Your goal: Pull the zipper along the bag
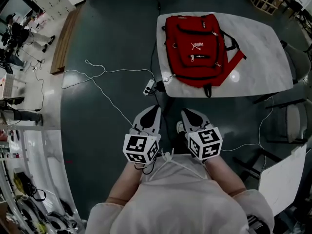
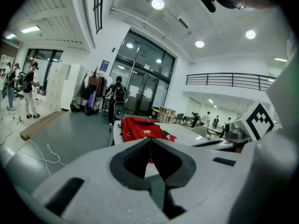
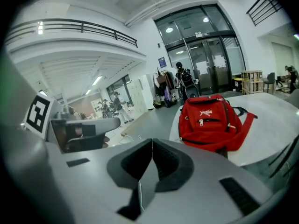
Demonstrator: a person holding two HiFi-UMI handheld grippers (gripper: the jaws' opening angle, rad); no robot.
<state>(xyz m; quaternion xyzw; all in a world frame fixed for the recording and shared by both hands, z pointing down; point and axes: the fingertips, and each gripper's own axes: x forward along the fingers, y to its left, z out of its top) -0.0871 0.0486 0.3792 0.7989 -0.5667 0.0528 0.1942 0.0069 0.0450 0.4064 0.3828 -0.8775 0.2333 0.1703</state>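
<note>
Red backpack [image 1: 197, 50] is lying flat on the white counter [image 1: 265, 48], front pocket facing up, straps hanging toward the near edge. Both grippers are well short of it, side by side over the dark floor [image 1: 112, 28]. The left gripper [image 1: 153, 111] and right gripper [image 1: 188, 113] both have jaws pressed together, nothing in either. There's a white cable [image 1: 97, 72] snaking across the floor off to the left.

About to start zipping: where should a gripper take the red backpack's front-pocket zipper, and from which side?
Probably the small pale pull tab on the red backpack, pinched across its width from above. The bag lies front up on the table, so the tab rests flat on the fabric. The right gripper, now shut, must open first.
</note>
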